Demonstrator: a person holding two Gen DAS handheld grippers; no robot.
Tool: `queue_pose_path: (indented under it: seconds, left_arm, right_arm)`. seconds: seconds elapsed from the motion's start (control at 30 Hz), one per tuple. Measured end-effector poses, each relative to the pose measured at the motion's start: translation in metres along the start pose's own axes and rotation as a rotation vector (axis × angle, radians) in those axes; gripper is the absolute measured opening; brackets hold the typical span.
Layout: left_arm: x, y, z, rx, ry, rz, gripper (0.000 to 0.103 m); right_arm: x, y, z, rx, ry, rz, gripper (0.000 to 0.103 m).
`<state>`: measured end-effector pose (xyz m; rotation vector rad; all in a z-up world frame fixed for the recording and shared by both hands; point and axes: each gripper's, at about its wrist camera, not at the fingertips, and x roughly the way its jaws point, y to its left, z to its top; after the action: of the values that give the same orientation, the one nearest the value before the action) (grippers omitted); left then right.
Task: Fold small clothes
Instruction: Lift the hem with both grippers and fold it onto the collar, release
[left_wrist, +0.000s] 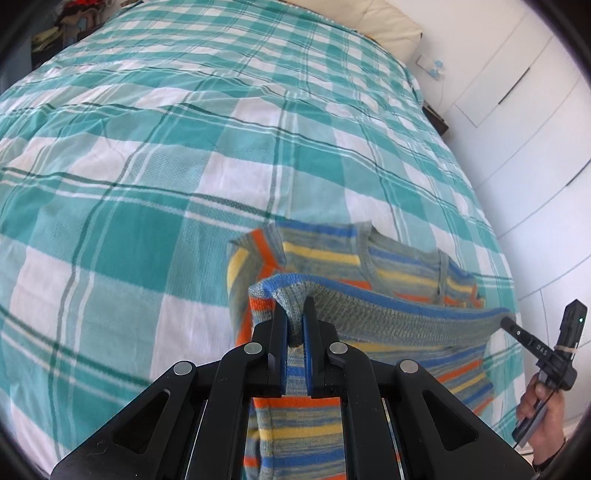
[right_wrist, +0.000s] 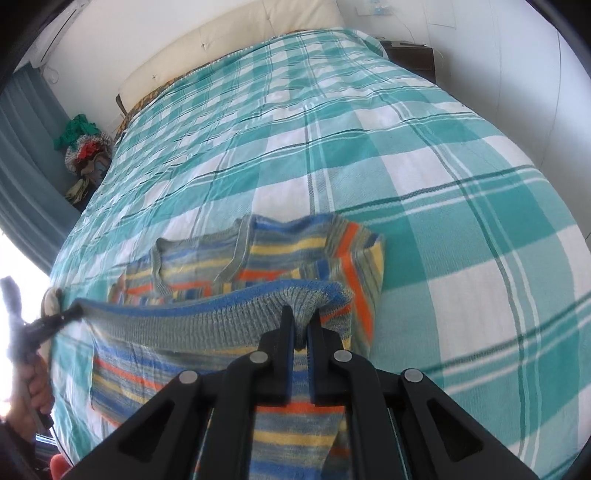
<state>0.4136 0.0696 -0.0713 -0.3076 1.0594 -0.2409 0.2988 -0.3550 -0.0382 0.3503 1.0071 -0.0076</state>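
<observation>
Near the foot of the bed (left_wrist: 147, 155), a small striped sweater (left_wrist: 406, 266) lies on the teal checked cover, neck end toward the pillows. Its ribbed hem (left_wrist: 388, 314) is lifted off the cover and drawn taut between the two tools. The left gripper (left_wrist: 294, 325) is clamped on one corner of the hem, knit bunched between its blue pads. The right gripper (right_wrist: 303, 328) is pinched on the other corner the same way. From each view the other tool shows at the far end of the hem, a hand (left_wrist: 543, 417) wrapped round its handle.

As I judge it, the fold is only starting. The chest and both sleeves still lie open and flat; one sleeve (left_wrist: 251, 266) juts out to the side, not tucked in. The lower body hangs curved under the raised hem. Left to do: carry the hem up to the neckline, lay it down square, let go, then deal with the sleeves. A heap of clothes (right_wrist: 86, 147) beside the bed may be waiting its turn.
</observation>
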Motion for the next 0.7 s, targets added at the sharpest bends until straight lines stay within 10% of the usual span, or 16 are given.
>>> queue_pose_path:
  seconds: [0.23,0.37,0.53,0.7]
  left_arm:
    - [0.052,-0.003,0.036,0.032,-0.031,0.056,0.011]
    - [0.050,0.016,0.051,-0.039,-0.038,0.165,0.067]
    - [0.000,0.026,0.037,-0.013,-0.126,0.052,0.066]
    - [0.033,-0.032,0.005,0.239,0.092,-0.090,0.071]
  right_arm:
    - [0.065,-0.016,0.038,0.010,0.001,-0.001,0.006]
    - [0.080,-0.032,0.046,0.078,-0.010,0.038,0.029]
    - [0.051,-0.020,0.045,-0.038,0.011,0.069,0.035]
    - [0.080,0.035,0.029,-0.221,0.283,0.170,0.034]
